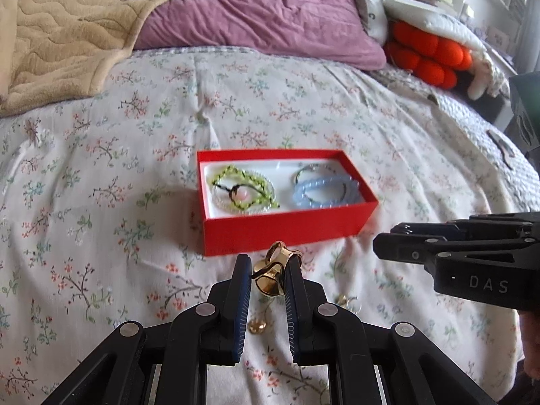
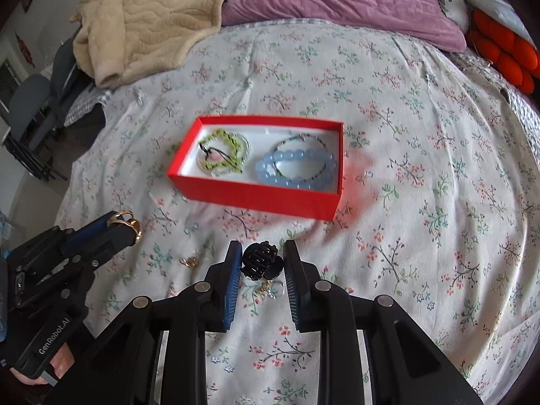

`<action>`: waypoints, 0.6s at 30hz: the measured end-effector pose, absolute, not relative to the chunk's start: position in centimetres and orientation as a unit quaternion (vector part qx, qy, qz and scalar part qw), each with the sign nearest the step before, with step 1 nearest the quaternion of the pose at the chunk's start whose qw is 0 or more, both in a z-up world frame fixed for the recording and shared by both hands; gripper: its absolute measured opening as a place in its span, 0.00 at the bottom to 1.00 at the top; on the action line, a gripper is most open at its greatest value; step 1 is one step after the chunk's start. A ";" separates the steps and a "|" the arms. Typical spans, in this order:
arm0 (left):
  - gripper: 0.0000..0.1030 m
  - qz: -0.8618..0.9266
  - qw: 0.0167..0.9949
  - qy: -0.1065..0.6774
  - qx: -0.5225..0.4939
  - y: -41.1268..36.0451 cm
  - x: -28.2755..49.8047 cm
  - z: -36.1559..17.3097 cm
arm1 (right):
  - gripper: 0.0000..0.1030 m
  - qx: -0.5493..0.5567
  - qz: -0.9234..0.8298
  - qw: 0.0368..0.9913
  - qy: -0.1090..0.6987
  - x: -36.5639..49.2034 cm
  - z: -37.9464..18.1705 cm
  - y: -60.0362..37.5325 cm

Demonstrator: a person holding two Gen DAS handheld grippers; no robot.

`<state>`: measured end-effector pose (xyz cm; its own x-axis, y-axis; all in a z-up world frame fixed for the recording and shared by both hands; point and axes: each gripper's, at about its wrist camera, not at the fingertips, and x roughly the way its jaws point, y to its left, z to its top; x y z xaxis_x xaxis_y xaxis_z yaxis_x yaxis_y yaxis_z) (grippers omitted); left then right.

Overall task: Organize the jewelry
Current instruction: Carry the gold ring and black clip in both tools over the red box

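Left wrist view: left gripper (image 1: 269, 271) angled down over the bed (image 1: 101, 175), fingers clamped on gold ring (image 1: 274, 270); right gripper (image 2: 262, 261) clamped on black hair claw (image 2: 259, 260).
Red box (image 1: 287, 227) just beyond holds green bracelet (image 1: 244, 185) left, blue bead bracelet (image 1: 325, 190) right.

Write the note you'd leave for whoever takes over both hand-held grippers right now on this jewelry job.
Left hand-held gripper: shut on a gold ring, held above the bedspread.
Right hand-held gripper: shut on a small black hair clip, also off the bed.
Red box: open on the bed ahead of both; green bracelets in its left half, blue bead bracelets in its right.
Done: bracelets boxed.
Left: place the ring and clip, probably in the box, then collect the small gold pieces and the earrings lying loose on the bedspread below the grippers.
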<state>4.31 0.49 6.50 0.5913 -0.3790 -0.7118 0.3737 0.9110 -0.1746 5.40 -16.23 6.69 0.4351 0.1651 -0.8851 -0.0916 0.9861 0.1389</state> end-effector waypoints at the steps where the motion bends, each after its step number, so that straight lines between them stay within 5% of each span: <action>1: 0.13 -0.211 0.892 0.400 -0.004 0.5 4.4 6.6 | 0.26 0.036 0.076 0.847 0.524 5.5 6.9 -16.3; 18: 0.13 -0.215 0.892 0.399 -0.005 -1.1 7.9 7.3 | 0.26 0.073 0.077 0.852 0.513 8.3 8.3 -18.2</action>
<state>7.92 -1.12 7.35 0.5900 -0.3869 -0.7087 0.3794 0.9076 -0.1797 8.26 -18.21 8.33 0.4627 0.2060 -0.8623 -0.0570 0.9775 0.2029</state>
